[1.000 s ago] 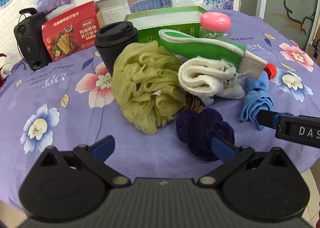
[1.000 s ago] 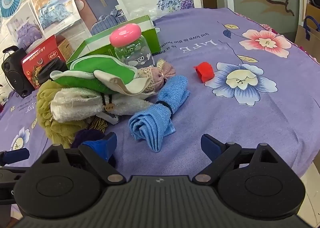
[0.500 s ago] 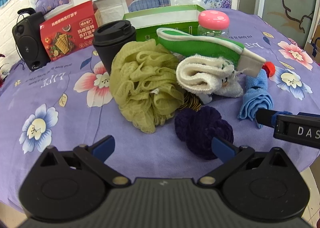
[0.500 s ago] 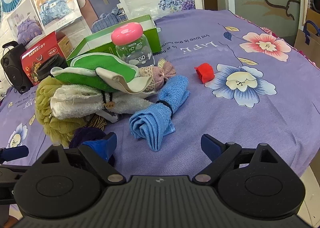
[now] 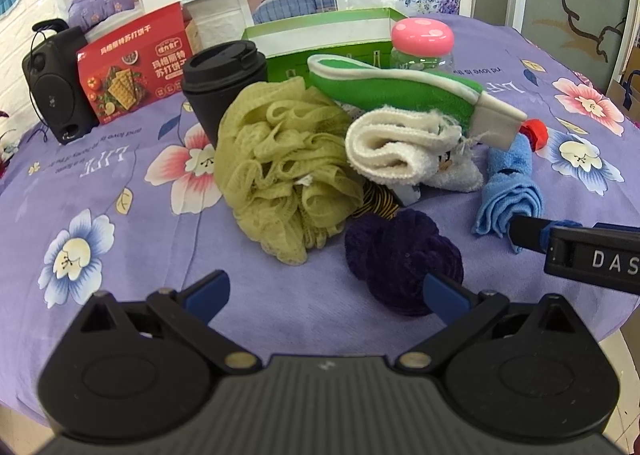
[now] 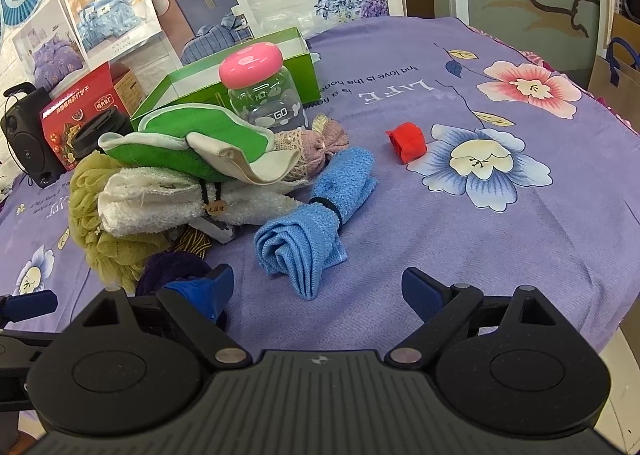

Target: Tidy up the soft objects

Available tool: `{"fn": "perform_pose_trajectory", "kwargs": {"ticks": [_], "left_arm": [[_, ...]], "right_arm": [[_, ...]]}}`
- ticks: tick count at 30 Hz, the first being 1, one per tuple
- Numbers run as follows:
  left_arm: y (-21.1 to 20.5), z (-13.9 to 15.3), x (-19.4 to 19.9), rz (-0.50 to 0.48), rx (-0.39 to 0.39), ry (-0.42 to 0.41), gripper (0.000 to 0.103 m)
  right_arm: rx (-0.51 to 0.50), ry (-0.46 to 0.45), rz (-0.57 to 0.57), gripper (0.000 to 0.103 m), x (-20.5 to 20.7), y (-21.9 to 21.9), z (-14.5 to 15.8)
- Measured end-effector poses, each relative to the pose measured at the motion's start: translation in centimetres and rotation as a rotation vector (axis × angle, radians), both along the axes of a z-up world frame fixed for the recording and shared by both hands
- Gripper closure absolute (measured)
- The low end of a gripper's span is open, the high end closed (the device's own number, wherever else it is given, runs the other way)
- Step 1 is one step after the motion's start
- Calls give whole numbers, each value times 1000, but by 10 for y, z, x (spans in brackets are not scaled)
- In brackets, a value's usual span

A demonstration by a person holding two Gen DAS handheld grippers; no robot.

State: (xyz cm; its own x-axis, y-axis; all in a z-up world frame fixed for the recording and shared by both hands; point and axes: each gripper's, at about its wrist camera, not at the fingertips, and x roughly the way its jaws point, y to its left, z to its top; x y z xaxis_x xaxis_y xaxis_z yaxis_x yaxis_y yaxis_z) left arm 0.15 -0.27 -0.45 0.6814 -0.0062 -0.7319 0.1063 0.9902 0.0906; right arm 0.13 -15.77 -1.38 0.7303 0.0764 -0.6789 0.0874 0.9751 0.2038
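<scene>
A heap of soft things lies on the purple flowered tablecloth [image 5: 120,255]: an olive mesh bath pouf [image 5: 280,167], a rolled white towel [image 5: 396,151], a green and white cloth piece [image 5: 400,91] on top, a dark purple plush ball [image 5: 404,255], and a rolled blue towel [image 5: 508,195], which also shows in the right wrist view [image 6: 316,231]. My left gripper [image 5: 326,291] is open and empty, just short of the purple ball. My right gripper [image 6: 318,291] is open and empty, just short of the blue towel.
Behind the heap stand an open green box [image 5: 320,43], a pink-lidded clear jar [image 6: 264,95], a black cup [image 5: 224,83], a red biscuit box [image 5: 132,59] and a black speaker [image 5: 56,91]. A small red object [image 6: 406,141] lies to the right. The table edge is close on the right.
Both grippers have drifted slightly; the scene has shifted a little in both views. Nothing was grasped or moved.
</scene>
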Motion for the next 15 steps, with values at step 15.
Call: {"fn": "perform_pose_trajectory", "kwargs": {"ticks": [15], "left_arm": [[0,4,-3,-2,-4,-11,0]], "right_arm": [[-9,-5,3,25,-1,2,2]]}}
